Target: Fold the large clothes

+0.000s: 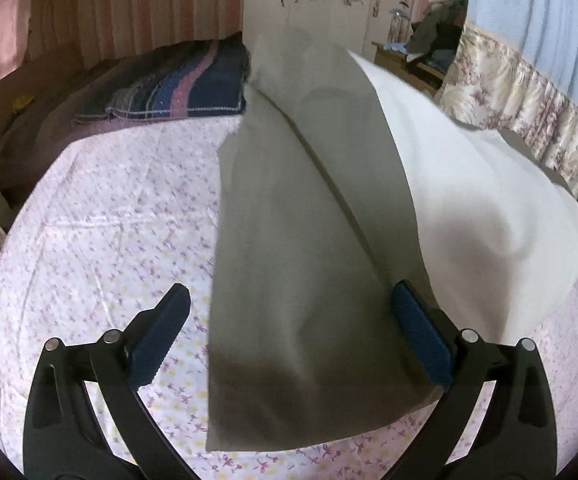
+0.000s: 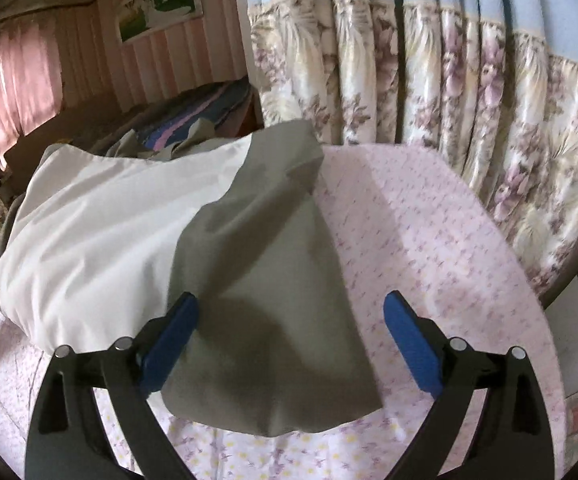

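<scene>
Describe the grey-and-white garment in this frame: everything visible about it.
The garment is a large piece in two colours, a grey panel beside a white one, of smooth, thin-looking woven cloth. It lies loosely bunched and puffed up on the floral bedsheet, not flat. A grey corner reaches between the wide-open fingers of the left gripper, and another between those of the right gripper; neither clamps it. Its far end nears the dark striped blanket.

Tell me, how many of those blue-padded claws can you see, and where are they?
2. The left claw is open around the grey sleeve end of the garment on the bed. The right claw is open around the other grey sleeve end.
</scene>
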`<act>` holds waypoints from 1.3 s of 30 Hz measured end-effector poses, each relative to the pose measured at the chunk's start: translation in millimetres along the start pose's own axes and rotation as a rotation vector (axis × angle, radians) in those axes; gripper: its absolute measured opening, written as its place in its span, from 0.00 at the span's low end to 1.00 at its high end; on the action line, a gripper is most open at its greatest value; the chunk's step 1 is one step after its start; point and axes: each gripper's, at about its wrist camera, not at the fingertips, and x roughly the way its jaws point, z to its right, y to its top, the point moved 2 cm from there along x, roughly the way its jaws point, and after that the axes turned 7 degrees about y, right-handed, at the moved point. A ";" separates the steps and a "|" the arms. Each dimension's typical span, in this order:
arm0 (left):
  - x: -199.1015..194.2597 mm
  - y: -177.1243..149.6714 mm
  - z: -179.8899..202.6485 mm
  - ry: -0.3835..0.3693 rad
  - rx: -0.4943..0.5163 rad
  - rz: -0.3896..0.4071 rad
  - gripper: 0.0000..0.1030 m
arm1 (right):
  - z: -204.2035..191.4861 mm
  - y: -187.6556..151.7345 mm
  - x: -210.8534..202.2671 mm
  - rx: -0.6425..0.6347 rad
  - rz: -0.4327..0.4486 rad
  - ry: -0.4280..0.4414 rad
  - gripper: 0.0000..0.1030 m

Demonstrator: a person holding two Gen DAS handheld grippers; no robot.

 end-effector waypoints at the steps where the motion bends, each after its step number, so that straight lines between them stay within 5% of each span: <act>1: 2.2 -1.2 2.3 0.002 0.011 -0.006 0.96 | -1.9 -1.2 0.4 -0.011 0.005 -0.001 0.88; 2: 4.5 -2.1 5.3 0.007 0.024 -0.012 0.92 | -5.2 -2.3 3.3 -0.032 -0.005 0.009 0.84; 4: 10.5 -1.9 14.0 -0.080 0.049 -0.056 0.56 | -8.8 -4.1 12.1 -0.038 -0.045 0.031 0.67; 6: 13.6 -1.0 21.2 -0.058 0.064 -0.065 0.48 | -15.7 -6.1 19.0 -0.077 -0.063 -0.004 0.59; 8: 12.6 -0.9 24.7 -0.039 0.065 -0.060 0.40 | -20.0 -6.0 20.2 -0.117 -0.064 -0.086 0.14; 13: -5.6 0.0 15.3 -0.090 0.013 -0.043 0.07 | -28.4 -2.7 13.4 -0.109 -0.069 -0.024 0.06; 22: -61.8 -29.4 -2.5 -0.148 -0.043 -0.012 0.04 | -44.3 -8.2 -42.4 -0.038 -0.020 0.087 0.05; 30: -126.8 -79.9 -23.4 -0.201 -0.108 0.002 0.04 | -75.0 -54.8 -107.6 -0.018 0.016 0.160 0.05; 35: -173.5 -128.1 -38.0 -0.171 -0.117 -0.006 0.05 | -84.9 -87.6 -149.0 -0.027 0.012 0.151 0.05; 39: -156.9 -157.7 -40.8 -0.112 -0.060 -0.087 0.19 | -78.6 -116.6 -138.7 -0.055 -0.092 0.089 0.07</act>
